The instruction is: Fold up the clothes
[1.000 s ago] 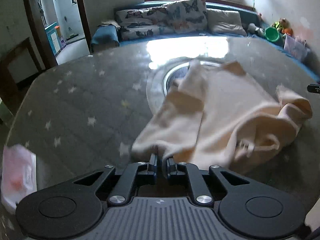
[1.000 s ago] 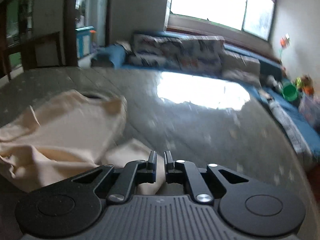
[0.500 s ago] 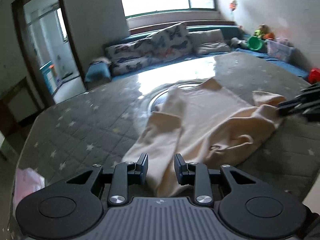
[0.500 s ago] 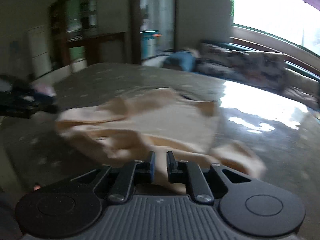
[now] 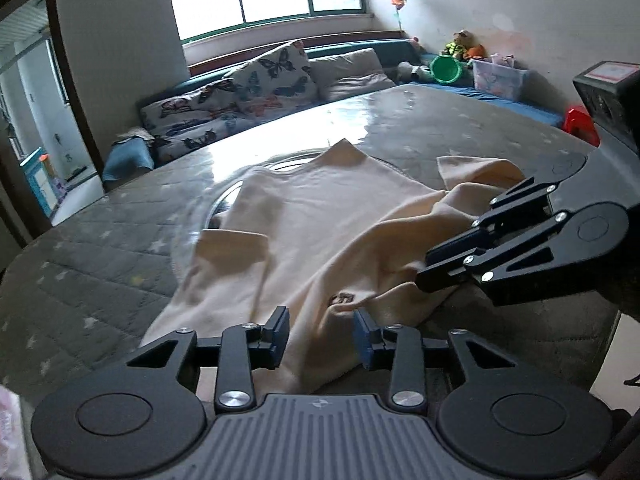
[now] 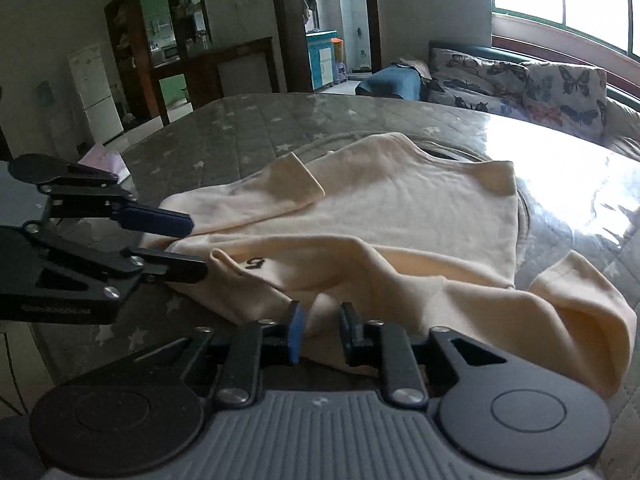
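The big round desk has a grey cover with little stars on it. The cream shirt lies on the desk near the front edge, with its neck pointing away toward the window.

The folding has only just begun, I think. The far half of the shirt lies flat. The near half is still bumpy, with the bottom part bunched up in a long lumpy ridge. That part needs to be smoothed or folded over.

One sleeve lies across the body of the shirt, so that bit may be done. The other sleeve still sticks out to the side in a loose, curled lump. It has yet to be tucked in.

The left tool is at the bottom edge of the shirt. Its jaws have just been opening. Cloth lies between them, but the pads do not squeeze it, so this tool holds nothing.

The right tool is at the same edge, farther along. Its jaws have just been closing and are almost shut, with a fold of shirt between them. It looks like it is pinching the cloth.

A small dark mark shows on the rumpled part, between the two tools.
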`<state>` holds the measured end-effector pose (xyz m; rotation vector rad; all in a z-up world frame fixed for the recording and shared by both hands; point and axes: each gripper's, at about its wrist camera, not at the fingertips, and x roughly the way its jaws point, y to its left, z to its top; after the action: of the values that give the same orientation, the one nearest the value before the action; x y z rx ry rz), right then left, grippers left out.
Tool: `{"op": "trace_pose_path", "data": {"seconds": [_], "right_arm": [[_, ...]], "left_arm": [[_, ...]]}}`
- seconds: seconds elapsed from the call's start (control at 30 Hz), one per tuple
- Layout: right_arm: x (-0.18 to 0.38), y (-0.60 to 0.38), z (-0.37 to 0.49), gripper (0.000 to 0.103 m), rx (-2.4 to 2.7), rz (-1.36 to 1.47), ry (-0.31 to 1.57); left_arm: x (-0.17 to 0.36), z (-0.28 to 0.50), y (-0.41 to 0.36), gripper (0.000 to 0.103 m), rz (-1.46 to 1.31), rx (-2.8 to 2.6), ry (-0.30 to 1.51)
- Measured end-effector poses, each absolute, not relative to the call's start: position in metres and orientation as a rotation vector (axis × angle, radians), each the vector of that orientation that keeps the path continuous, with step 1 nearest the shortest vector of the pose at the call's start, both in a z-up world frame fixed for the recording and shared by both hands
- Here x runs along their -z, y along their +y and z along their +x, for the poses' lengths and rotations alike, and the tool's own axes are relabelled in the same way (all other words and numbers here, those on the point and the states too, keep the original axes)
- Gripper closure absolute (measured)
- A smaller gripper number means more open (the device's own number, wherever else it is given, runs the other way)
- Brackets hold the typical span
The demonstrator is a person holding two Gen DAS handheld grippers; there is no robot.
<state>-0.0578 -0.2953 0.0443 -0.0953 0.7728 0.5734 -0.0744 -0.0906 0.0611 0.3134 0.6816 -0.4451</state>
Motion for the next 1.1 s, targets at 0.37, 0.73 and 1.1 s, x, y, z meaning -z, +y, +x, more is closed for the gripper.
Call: {"op": "trace_pose_path", "data": {"seconds": [0.37, 0.73, 1.1], "right_arm": [[-0.057, -0.303, -0.080, 0.102, -0.608, -0.127, 0.741], [-0.054, -0.293, -0.070, 0.077, -0.560, -0.136, 0.713], [-0.053, -0.305, -0.082, 0.100, -0.532, -0.149, 0.752]], "left_arm": [[-0.055, -0.081, -0.093, 0.094, 0.322, 0.522, 0.669], [-0.062, -0.098, -0.089, 0.095, 0.328, 0.554, 0.646], [-0.065, -0.101, -0.082, 0.095, 0.297, 0.585, 0.642]]}}
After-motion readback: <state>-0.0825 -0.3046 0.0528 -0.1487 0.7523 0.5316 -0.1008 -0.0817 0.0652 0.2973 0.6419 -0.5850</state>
